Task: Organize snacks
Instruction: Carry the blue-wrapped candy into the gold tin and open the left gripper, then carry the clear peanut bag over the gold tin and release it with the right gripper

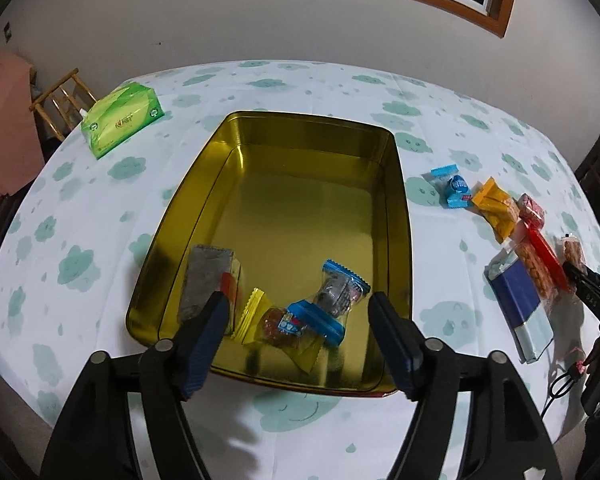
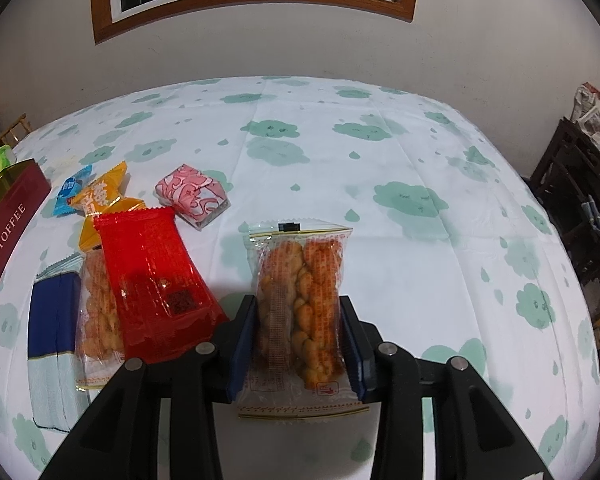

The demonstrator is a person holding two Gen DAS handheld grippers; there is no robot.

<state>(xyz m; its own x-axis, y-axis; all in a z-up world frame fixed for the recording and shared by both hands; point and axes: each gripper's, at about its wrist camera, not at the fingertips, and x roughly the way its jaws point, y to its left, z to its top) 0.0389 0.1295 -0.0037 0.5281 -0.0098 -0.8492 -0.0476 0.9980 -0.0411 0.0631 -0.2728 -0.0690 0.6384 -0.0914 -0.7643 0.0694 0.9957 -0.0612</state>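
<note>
The right tool (image 2: 298, 332) is squeezing the twisted-cracker bag (image 2: 300, 304) at lower middle, needing gentle lifting toward the gold tin (image 1: 396, 184), while the left tool (image 1: 300, 328) is hanging wide open, empty.

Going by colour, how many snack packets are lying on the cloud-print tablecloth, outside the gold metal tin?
Clear fried-twist packet: 2
Red foil packet: 1
Yellow-orange wrapper: 1
Light blue wrapper: 1
Pink-and-white wrapped block: 1
Navy-and-pale-blue packet: 1
Total: 7
</note>
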